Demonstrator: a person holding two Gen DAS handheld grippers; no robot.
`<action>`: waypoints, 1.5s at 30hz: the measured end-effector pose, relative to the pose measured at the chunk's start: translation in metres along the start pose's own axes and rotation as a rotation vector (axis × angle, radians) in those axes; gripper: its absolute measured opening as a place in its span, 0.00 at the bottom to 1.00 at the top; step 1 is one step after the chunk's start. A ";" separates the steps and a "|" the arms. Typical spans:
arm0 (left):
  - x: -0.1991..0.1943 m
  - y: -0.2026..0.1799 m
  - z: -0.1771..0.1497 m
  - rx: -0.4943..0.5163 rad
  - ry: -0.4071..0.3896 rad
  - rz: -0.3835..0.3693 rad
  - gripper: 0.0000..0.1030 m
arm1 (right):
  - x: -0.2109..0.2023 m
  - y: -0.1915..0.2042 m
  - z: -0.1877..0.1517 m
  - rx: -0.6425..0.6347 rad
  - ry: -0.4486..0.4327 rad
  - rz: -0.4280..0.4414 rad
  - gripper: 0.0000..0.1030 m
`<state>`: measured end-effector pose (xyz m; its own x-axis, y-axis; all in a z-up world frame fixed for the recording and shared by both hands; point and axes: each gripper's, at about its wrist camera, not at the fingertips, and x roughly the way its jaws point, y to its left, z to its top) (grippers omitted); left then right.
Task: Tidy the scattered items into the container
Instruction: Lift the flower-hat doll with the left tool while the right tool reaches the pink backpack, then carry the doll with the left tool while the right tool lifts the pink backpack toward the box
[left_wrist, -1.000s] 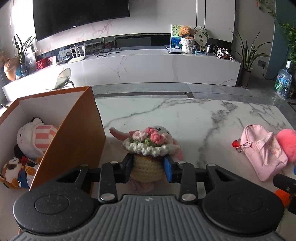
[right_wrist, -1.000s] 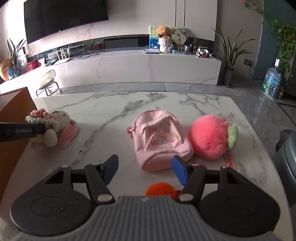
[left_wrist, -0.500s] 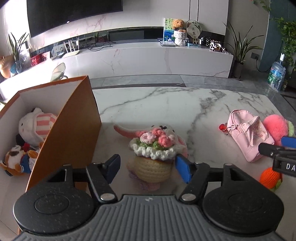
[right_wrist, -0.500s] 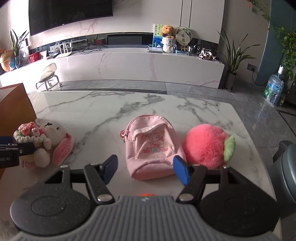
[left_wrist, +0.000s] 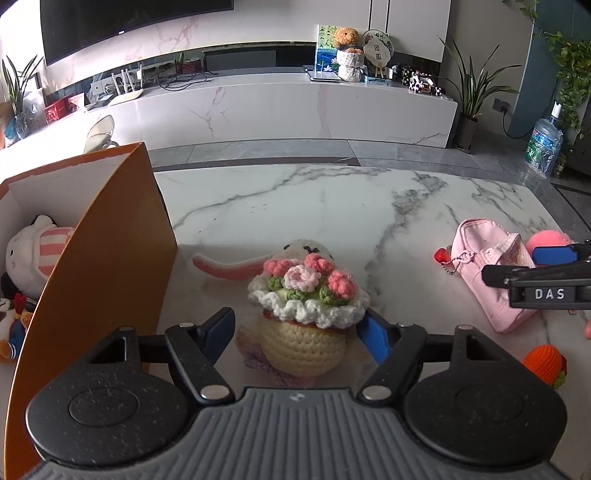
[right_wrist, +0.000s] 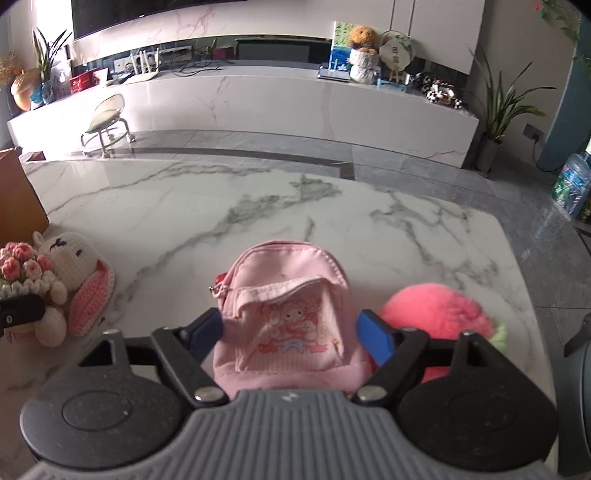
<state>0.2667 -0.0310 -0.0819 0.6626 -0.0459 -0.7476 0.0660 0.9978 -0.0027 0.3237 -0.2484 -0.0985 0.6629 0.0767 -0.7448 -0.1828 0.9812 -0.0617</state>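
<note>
On the table (left_wrist: 332, 206), the box (left_wrist: 110, 258) stands left of the crochet doll (left_wrist: 306, 314), backpack (left_wrist: 491, 280) right.

Both grippers (left_wrist: 301, 336) (right_wrist: 290, 334): black arms, blue pads (left_wrist: 373, 338), silver screws, ribbed grey housing; one arm marked "DAS".

Daylight enters from upper left, producing glare on the desk (left_wrist: 295, 199). Fisheye distortion bends the edges; right wrist view is slightly blurred.

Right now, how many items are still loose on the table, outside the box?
4: crochet flower bunny between the left gripper's opening jaws, pink backpack between the right's, pink plush ball beside it, orange crochet ball. More may be hidden.
</note>
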 end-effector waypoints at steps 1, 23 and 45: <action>0.000 -0.001 0.000 0.001 -0.001 0.001 0.83 | 0.004 0.002 -0.001 -0.012 0.005 -0.003 0.88; -0.035 0.005 -0.013 -0.048 -0.040 -0.055 0.49 | -0.026 0.022 -0.020 -0.008 0.012 0.046 0.66; -0.193 0.029 0.002 -0.089 -0.252 -0.013 0.49 | -0.197 0.083 0.004 -0.080 -0.228 0.234 0.66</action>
<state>0.1422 0.0065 0.0637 0.8278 -0.0576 -0.5580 0.0171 0.9968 -0.0776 0.1808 -0.1816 0.0462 0.7397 0.3452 -0.5776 -0.4000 0.9158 0.0350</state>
